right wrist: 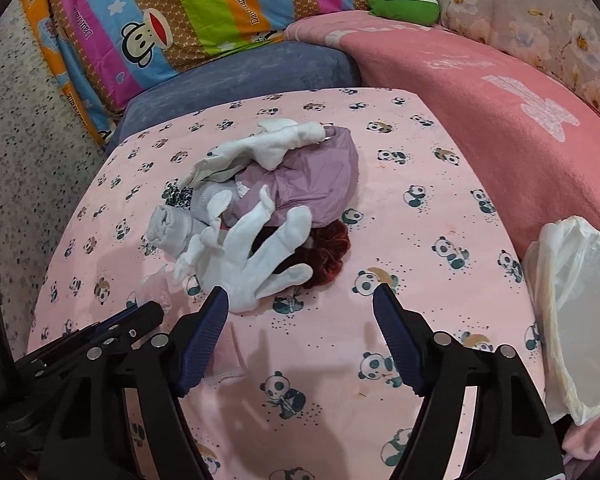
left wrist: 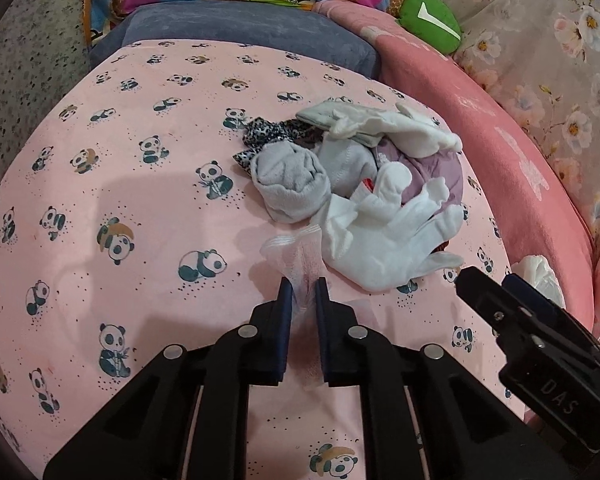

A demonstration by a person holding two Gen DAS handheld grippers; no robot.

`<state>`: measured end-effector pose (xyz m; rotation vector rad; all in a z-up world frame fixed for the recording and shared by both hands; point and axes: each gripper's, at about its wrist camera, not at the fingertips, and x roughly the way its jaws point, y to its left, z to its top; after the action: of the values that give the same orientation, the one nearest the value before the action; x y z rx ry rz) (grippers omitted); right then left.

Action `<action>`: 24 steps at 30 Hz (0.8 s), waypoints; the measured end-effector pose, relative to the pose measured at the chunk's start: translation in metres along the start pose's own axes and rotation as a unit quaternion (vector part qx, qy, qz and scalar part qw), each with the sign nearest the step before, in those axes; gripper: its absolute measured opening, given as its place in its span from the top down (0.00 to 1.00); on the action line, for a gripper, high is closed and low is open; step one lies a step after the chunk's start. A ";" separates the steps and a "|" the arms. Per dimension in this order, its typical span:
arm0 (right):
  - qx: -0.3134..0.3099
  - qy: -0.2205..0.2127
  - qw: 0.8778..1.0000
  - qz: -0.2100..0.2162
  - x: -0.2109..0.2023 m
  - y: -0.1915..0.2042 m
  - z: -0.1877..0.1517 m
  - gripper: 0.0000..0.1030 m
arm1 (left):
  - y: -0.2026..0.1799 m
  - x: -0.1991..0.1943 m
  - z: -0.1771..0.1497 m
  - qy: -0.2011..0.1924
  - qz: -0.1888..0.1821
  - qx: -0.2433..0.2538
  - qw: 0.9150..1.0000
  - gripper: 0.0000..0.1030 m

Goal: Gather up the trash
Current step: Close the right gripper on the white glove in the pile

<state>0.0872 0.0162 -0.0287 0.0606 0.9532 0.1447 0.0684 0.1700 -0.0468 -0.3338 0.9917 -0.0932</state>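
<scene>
I had the left gripper (left wrist: 303, 286) closed on the thin, limp tissue (left wrist: 296, 258) lying just before the white glove (left wrist: 384, 240), pinching its near edge gently as it tears easily, while my right gripper (right wrist: 302, 300) stood open.

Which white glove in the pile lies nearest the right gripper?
The flat white fabric glove with spread fingers at the pile's near edge; the other white glove drapes over the far side.
</scene>
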 end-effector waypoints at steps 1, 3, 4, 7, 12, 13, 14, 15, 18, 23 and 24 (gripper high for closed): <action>0.000 0.002 1.000 0.006 0.003 0.004 0.001 0.30 | 0.002 -0.002 0.001 -0.004 0.001 0.000 1.000 0.89; -0.001 0.002 1.000 0.015 0.008 0.010 0.004 0.30 | 0.004 -0.005 0.003 -0.011 0.005 0.001 1.000 0.89; -0.002 0.002 1.000 0.019 0.010 0.012 0.005 0.30 | 0.006 -0.006 0.005 -0.013 0.007 0.001 1.000 0.89; -0.002 0.005 1.000 0.027 0.022 0.021 0.011 0.30 | 0.009 -0.007 0.007 -0.017 0.013 0.004 1.000 0.89; 0.000 0.029 0.999 0.029 0.050 0.028 0.012 0.44 | 0.014 -0.007 0.009 -0.020 0.023 0.011 0.999 0.89; 0.002 0.039 0.999 0.035 0.056 0.029 0.010 0.56 | 0.016 -0.007 0.009 -0.020 0.024 0.011 0.999 0.89; 0.004 0.046 0.998 0.039 0.059 0.028 0.009 0.70 | 0.017 -0.007 0.009 -0.021 0.024 0.010 0.999 0.89; 0.007 0.052 0.998 0.044 0.062 0.028 0.007 0.77 | 0.018 -0.007 0.010 -0.021 0.023 0.009 0.999 0.89; 0.006 0.052 0.997 0.060 0.060 0.029 0.002 0.86 | 0.020 -0.008 0.010 -0.023 0.024 0.008 0.999 0.89; 0.001 0.024 0.997 0.072 0.034 0.028 0.006 0.89 | 0.011 -0.016 0.011 -0.030 0.022 0.016 0.999 0.89; 0.002 0.017 0.997 0.075 0.028 0.027 0.008 0.89 | 0.007 -0.019 0.012 -0.034 0.020 0.019 0.999 0.89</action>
<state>0.1074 0.0472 -0.0434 0.1332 0.9837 0.2827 0.0677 0.1837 -0.0278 -0.2802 0.9286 -0.0631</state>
